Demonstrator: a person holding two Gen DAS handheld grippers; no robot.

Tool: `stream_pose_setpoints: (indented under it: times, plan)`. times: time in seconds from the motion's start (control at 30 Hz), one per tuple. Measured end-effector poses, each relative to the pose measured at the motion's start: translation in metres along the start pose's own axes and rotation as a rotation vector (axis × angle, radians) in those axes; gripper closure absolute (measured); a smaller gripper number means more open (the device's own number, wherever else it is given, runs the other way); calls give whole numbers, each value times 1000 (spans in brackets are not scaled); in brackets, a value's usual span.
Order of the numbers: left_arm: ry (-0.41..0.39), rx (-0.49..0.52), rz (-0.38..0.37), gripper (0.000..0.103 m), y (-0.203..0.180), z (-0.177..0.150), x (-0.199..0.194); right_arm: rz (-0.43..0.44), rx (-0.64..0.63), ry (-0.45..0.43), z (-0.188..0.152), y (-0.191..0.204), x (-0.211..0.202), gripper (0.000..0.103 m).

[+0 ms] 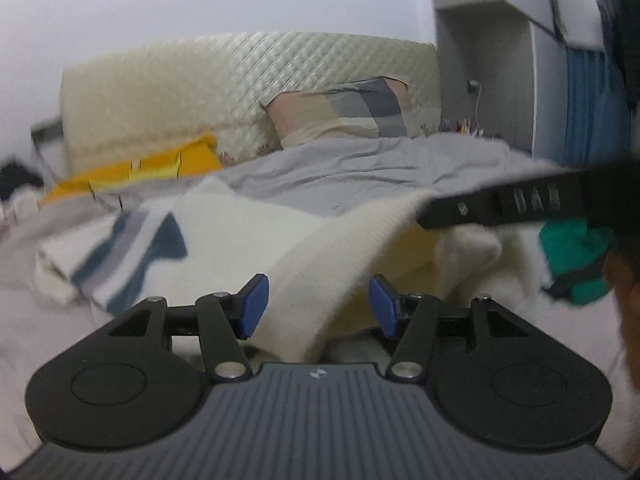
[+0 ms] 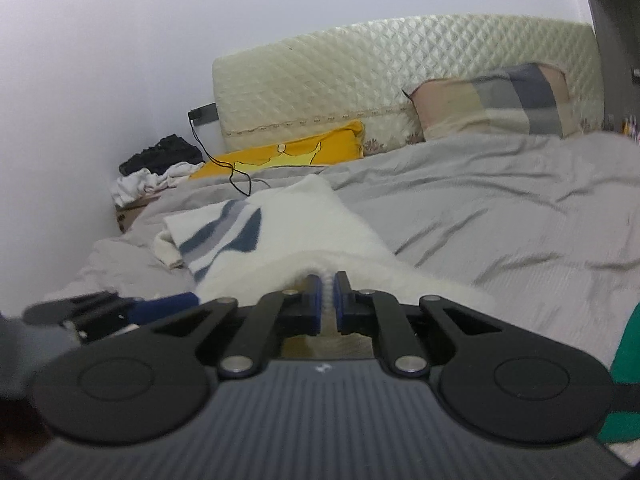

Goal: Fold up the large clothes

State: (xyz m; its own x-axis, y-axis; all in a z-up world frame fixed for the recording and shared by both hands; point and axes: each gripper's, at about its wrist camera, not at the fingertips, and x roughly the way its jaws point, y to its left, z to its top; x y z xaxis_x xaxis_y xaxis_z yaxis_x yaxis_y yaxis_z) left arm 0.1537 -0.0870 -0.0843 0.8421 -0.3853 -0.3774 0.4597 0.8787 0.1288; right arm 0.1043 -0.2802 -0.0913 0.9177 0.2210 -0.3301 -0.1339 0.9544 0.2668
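A: So we've got the cream sweater [image 2: 304,220] spread on the bed [image 2: 500,216], toward its left side, striped end nearest the headboard. Biggest risk: it's big and floppy, so the far part could drag and bunch across the grey cover.

B: Yeah, and only our right gripper [image 2: 327,300] is clenched on the near hem. Our left gripper [image 1: 318,306] is released, cloth just lying between the pads, not pinched.

A: So that side sags and the fold goes crooked.
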Motion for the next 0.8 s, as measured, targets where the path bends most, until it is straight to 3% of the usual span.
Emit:
stream_pose_setpoints:
  times: [0.1, 0.3, 0.47, 0.67, 0.8]
  plan:
    - [-33, 173, 134, 41, -23, -6, 14, 8, 42, 0, 0, -5, -3, 94]
    - [63, 117, 290, 39, -3, -20, 43, -47, 21, -27, -4, -6, -10, 94]
    - [31, -24, 291, 42, 23, -12, 36, -136, -106, -10, -13, 9, 0, 93]
    - [10, -102, 222, 84, 34, -3, 28, -197, -244, 80, -32, 24, 19, 86]
    - [-21, -154, 184, 91, 41, 5, 18, -249, -386, 66, -43, 42, 23, 79]
